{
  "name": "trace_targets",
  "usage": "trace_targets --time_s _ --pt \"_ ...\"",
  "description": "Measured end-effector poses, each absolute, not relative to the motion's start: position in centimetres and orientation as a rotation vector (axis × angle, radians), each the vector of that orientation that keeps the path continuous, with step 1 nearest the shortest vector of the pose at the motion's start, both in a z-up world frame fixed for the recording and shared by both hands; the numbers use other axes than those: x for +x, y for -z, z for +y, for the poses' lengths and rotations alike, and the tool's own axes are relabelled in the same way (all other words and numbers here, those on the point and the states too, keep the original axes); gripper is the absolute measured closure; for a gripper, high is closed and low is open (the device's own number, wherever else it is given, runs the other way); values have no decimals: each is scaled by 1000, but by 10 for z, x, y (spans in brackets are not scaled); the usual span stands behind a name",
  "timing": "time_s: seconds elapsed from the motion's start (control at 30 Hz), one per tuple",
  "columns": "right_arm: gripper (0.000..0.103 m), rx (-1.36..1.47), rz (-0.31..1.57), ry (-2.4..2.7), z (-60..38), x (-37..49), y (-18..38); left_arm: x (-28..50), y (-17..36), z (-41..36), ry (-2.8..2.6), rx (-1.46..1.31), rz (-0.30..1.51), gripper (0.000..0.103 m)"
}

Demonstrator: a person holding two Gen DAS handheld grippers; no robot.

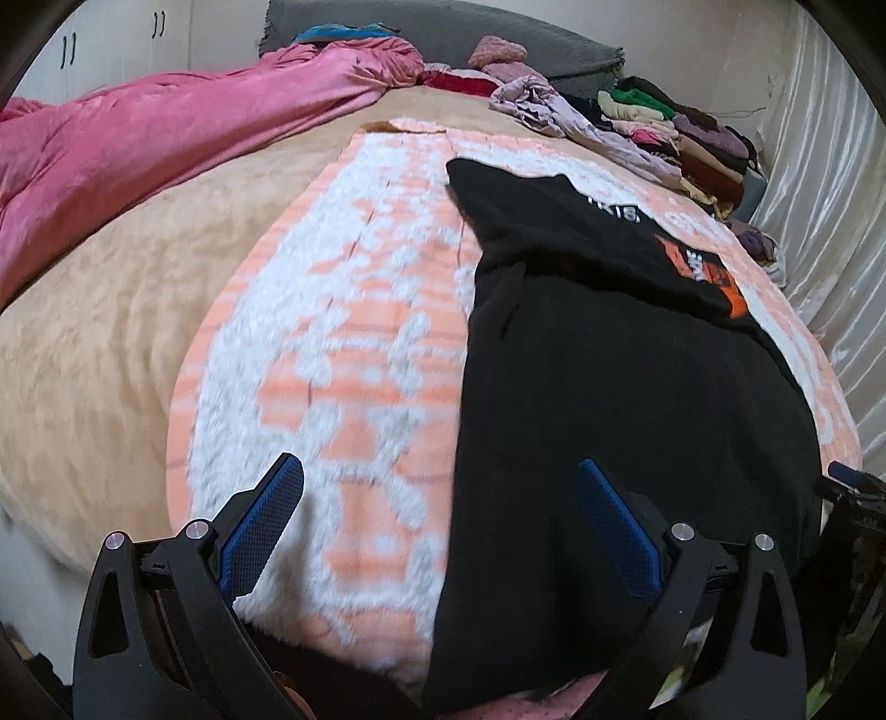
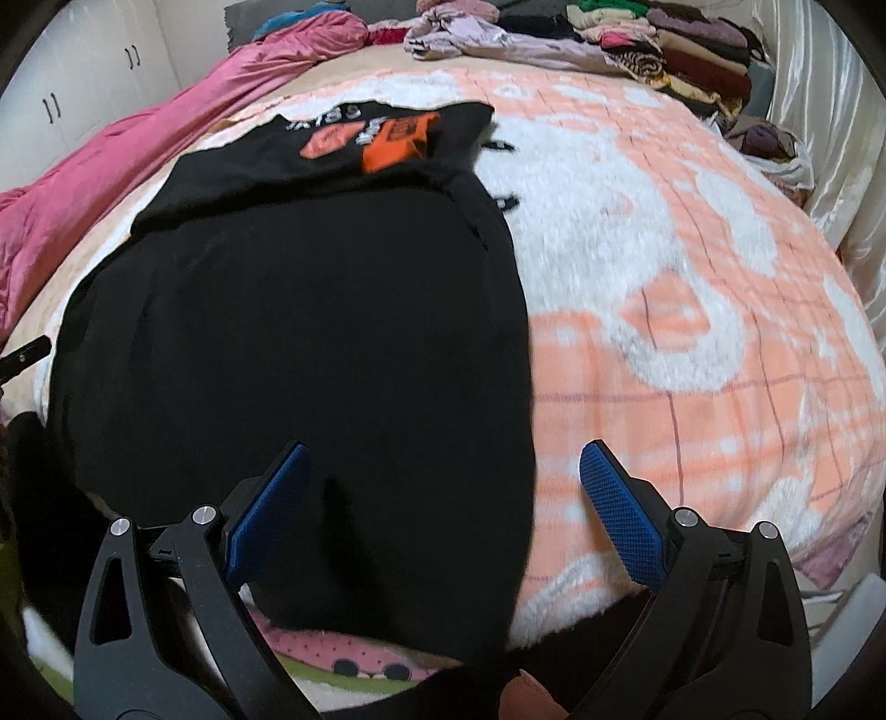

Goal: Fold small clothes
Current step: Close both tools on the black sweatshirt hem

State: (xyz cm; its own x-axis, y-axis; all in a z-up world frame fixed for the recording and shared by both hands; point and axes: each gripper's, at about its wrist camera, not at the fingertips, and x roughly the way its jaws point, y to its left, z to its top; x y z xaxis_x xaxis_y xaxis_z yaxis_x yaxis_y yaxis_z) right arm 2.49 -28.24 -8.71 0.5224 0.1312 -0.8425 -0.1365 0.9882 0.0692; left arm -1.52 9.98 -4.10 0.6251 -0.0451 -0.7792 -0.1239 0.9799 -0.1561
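A black garment (image 1: 609, 376) with an orange and white print lies lengthwise on a peach and white fleece blanket (image 1: 360, 343) on the bed. It also shows in the right wrist view (image 2: 304, 310). Its near end hangs over the bed's front edge. My left gripper (image 1: 440, 476) is open and empty, above the garment's left edge. My right gripper (image 2: 446, 454) is open and empty, above the garment's right edge. The other gripper's tip shows at the right edge of the left wrist view.
A pink quilt (image 1: 138, 144) lies along the bed's left side. A pile of folded and loose clothes (image 1: 664, 127) sits at the far right by a shiny curtain (image 1: 819, 166). A grey pillow (image 1: 443, 33) is at the head.
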Motion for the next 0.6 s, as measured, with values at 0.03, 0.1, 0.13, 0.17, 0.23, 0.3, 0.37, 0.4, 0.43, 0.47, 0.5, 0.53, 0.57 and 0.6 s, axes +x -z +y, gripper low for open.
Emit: trace_targets --time_s 0.03,0.1,0.13,0.17,0.23,0.3,0.37,0.4,0.43,0.47,0.5,0.53,0.57,0.6 --pt "11 -1 1015 -160 -284 23 89 -19 43 99 -43 -200 902 5" --pt "11 5 1022 -156 -288 20 91 -27 48 98 -19 -214 914 6" --pt "11 6 1026 -154 -289 18 92 -31 51 97 -7 -221 919 6" --pt "11 7 1028 -153 -291 16 93 -36 54 95 8 -227 925 6" --pt "11 7 1032 -154 -293 12 93 -41 56 92 25 -234 929 15" --pt "11 10 1034 -155 -295 10 94 -46 59 87 55 -253 932 29" --pt "11 26 1039 -154 -299 8 96 -45 64 83 69 -255 947 29" --pt "12 39 1042 -156 -301 7 96 -44 66 81 67 -253 952 29" --pt "13 47 1042 -159 -302 6 96 -44 67 81 64 -249 955 29" --pt "17 50 1042 -165 -302 6 96 -43 67 79 64 -244 957 29" --pt "21 53 1043 -173 -303 6 96 -43 67 78 65 -240 957 32" --pt "24 56 1046 -181 -303 5 97 -43 67 76 70 -236 957 39" --pt "32 62 1051 -188 -303 6 99 -42 67 76 74 -236 959 43" --pt "42 71 1056 -191 -304 6 101 -42 67 75 77 -235 960 53"
